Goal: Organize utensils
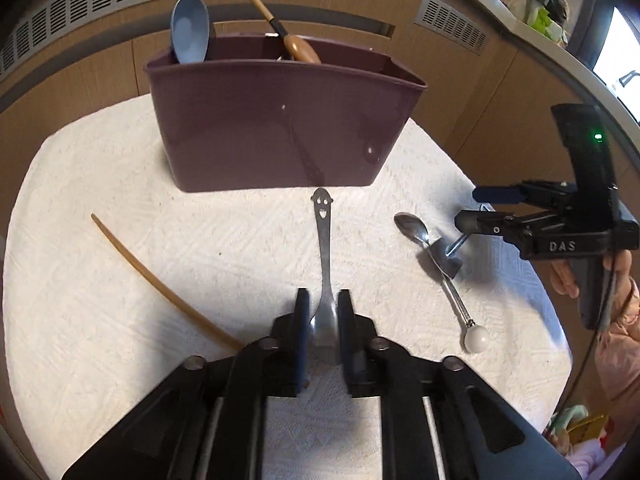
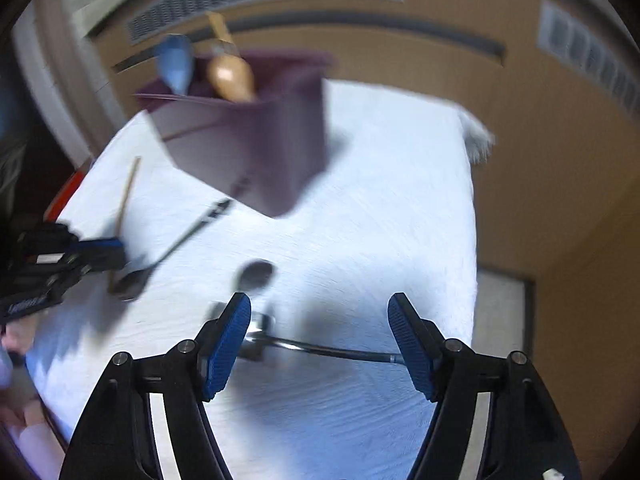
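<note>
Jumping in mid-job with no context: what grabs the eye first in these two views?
The tall plum-coloured plastic caddy stands at the far side of the white towel, with a pale blue spoon and a wooden spoon sticking out. Nearer, the left claw brackets the bowl of a steel smiley-face spoon. The right claw hangs open above a white-knobbed metal utensil.

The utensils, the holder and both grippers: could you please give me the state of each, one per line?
Left gripper: shut on smiley spoon.
Smiley spoon: flat on the cloth, bowl between the fingers.
Right gripper: open, over the white-knobbed utensil.
White-knobbed utensil: lying on the cloth, ungripped.
Wooden stick: lying loose on the cloth.
Purple holder: upright.
Blue spoon: standing in the holder.
Wooden spoon: leaning in the holder.
</note>
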`<state>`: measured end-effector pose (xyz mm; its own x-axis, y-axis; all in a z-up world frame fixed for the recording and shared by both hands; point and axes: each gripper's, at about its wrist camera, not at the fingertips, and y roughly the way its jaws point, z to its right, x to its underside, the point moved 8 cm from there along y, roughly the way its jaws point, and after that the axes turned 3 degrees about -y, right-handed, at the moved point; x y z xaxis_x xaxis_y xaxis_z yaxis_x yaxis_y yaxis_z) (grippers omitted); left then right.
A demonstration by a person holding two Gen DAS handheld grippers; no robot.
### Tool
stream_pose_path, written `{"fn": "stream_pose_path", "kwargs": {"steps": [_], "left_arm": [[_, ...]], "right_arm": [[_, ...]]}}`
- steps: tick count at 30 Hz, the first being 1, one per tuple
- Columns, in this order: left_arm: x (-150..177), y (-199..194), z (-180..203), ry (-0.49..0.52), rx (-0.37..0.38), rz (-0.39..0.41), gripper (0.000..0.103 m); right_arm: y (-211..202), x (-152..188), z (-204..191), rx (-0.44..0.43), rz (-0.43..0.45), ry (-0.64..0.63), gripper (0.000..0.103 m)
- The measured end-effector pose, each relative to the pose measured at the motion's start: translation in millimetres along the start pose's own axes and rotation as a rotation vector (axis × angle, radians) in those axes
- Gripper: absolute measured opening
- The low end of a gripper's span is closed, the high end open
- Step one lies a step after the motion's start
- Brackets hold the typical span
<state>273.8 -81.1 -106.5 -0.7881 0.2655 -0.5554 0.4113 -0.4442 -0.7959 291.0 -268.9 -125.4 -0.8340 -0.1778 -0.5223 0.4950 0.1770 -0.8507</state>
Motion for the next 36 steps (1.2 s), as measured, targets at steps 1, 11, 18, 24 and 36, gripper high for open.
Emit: {"fn": "stream_pose_path", "kwargs": {"steps": [1,11,18,24,36], "left_arm": [[1,0,-2,-0.005,-0.007,0.004,0.036],[5,-6,-11,-0.04,-0.026,0.038,0.055],[15,-13,-28,-0.095,-0.045,0.036,0.061],[23,-13,-33,-0.113,-0.044,0.029,0.062],[47,-10,78,0.084,0.127,0.022,0.059]], "right_arm": [[5,3,6,-0.01,-0.011,0.031,0.069],[-7,54,-44,-0.217,-0.066,0.159,0.088],[-9,67,-74,-0.17,-0.035,0.071,0.103],[-4,74,-90,-0.034,-0.073,-0.083,0.103],[-63,73,-50,0.223,0.087,-0.242,0.087]]}}
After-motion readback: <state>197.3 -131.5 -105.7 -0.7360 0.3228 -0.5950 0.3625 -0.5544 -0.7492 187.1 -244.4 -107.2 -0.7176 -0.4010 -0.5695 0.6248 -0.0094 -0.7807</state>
